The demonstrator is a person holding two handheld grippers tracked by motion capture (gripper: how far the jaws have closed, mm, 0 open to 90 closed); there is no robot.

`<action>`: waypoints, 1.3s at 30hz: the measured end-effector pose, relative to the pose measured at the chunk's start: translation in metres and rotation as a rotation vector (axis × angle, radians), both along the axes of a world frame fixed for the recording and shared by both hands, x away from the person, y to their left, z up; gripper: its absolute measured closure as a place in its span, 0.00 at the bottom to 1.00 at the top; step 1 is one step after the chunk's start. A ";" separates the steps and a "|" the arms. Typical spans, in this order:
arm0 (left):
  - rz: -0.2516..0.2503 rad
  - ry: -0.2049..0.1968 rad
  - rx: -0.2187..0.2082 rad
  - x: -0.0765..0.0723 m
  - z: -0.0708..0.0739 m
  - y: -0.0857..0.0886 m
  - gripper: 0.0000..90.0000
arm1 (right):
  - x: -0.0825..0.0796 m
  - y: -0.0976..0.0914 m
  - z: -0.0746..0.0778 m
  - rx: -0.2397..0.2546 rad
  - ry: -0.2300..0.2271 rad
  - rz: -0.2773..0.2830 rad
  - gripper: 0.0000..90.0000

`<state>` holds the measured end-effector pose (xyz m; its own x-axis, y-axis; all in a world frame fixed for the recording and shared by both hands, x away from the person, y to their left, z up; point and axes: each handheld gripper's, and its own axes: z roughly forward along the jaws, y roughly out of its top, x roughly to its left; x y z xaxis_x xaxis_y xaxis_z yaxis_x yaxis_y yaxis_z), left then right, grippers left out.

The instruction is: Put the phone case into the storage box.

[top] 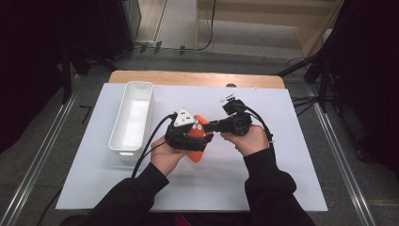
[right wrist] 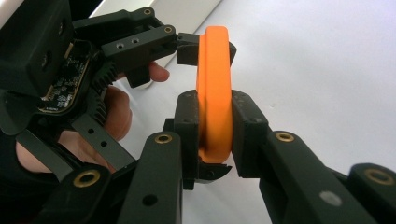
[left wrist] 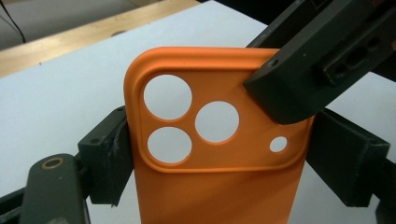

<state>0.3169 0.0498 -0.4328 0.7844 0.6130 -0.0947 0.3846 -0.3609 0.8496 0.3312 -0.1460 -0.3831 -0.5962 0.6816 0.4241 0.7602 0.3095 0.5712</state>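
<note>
Hands side by side above the table (top: 282, 188), both tools pinching the orange phone case (top: 197, 141).

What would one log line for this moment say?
item: orange phone case | left tongs: gripping its side edges | right tongs: clamped on its top corner | white bin: left of hands | case: off table

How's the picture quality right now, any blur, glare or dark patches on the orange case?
High view: soft and low in detail, dark surroundings, the orange silicone phone case partly hidden by the left gripper. Left gripper view: case sharp, evenly lit, no glare; near fingers slightly soft. Right gripper view: case edge crisp, bright white table nearly washed out.
</note>
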 end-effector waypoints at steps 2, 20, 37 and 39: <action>-0.009 0.023 0.003 0.001 0.000 0.000 0.19 | 0.000 0.000 -0.001 -0.001 -0.001 0.003 0.79; -0.025 0.037 0.031 0.005 0.004 0.004 0.18 | -0.007 -0.016 0.016 0.028 -0.080 -0.003 0.54; -0.066 0.070 0.016 0.009 0.013 0.012 0.18 | -0.005 -0.040 0.012 -0.013 -0.130 -0.010 0.43; -0.073 0.080 0.011 0.010 0.015 0.014 0.18 | -0.006 -0.043 0.011 -0.015 -0.141 -0.011 0.42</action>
<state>0.3267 0.0635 -0.4179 0.8169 0.5562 -0.1529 0.4240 -0.3993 0.8129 0.3257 -0.1886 -0.3722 -0.6412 0.6945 0.3264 0.6765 0.3109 0.6676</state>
